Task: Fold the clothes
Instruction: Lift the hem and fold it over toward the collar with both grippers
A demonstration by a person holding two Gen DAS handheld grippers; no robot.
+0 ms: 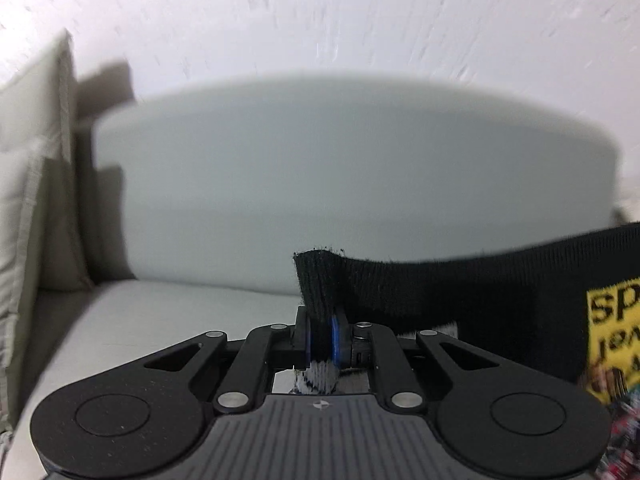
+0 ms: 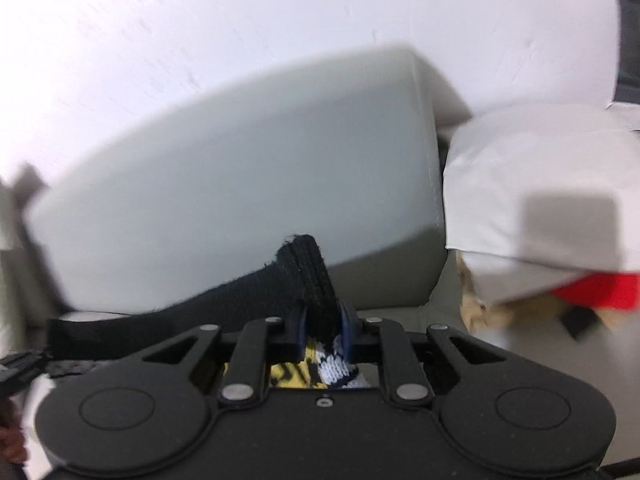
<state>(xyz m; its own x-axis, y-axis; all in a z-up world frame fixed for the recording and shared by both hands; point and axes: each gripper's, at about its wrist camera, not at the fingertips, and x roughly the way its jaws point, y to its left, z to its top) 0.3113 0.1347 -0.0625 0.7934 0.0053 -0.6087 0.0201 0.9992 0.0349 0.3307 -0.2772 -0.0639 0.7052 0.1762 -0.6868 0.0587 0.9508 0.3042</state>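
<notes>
**Knit garment held up by both corners, no fold made yet**

The black ribbed band of the knit garment (image 1: 460,284) is pinched at one end by the left tongs (image 1: 319,340) and at the other end by the right tongs (image 2: 322,334). Both pairs are closed down tight on the fabric, with a little tuft of band poking up past the blue pads in each wrist view. The band is stretched between the two grips and held up in front of the sofa backrest (image 1: 320,184), clear of the sofa seat (image 1: 168,312) as far as can be told (the lower part of the garment is hidden under the tool bodies). A yellow printed patch (image 1: 612,336) with dark lettering is seen hanging below the band, toward the right tongs.

As for progress: judged from this, it looks like the very start. The piece has been picked up and spread, but no crease or doubled-over layer can be seen, so every fold would still be left, plus laying it down on the seat in front of the backrest.

Containers: none can be made out for sure. To the right of the backrest something is draped with a white cloth (image 2: 532,184), with red (image 2: 596,290) and tan bits showing underneath; what it is cannot be told through the blur.
</notes>
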